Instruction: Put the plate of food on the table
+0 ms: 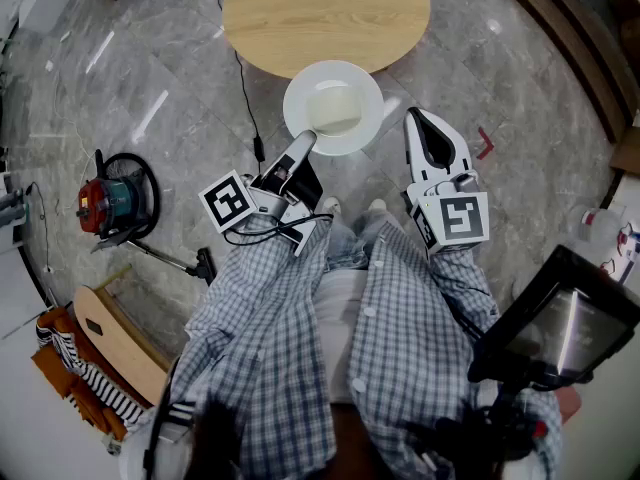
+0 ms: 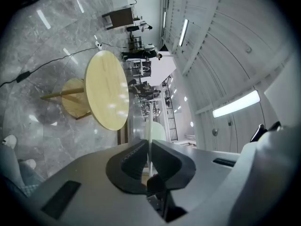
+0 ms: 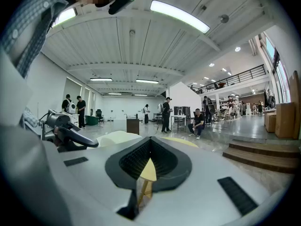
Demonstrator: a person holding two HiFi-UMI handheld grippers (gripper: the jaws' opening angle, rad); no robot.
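Note:
A white plate (image 1: 300,93) with pale food (image 1: 335,108) hangs in the air just short of the round wooden table (image 1: 325,13), over the grey floor. My left gripper (image 1: 306,140) is shut on the plate's near rim. In the left gripper view the plate (image 2: 148,131) shows edge-on as a thin white line pinched between the dark pads (image 2: 131,159), with the table (image 2: 107,89) beyond. My right gripper (image 1: 414,118) is shut and empty, just right of the plate and apart from it. In the right gripper view its jaws (image 3: 150,142) are together, and the plate (image 3: 115,136) lies to the left.
A red machine with a hose (image 1: 112,196) sits on the floor at the left. A black cable (image 1: 245,88) runs past the table. A wooden board (image 1: 115,338) lies at the lower left and a dark screen (image 1: 565,323) at the lower right. Several people (image 3: 197,124) are far off; steps (image 3: 263,149) rise at the right.

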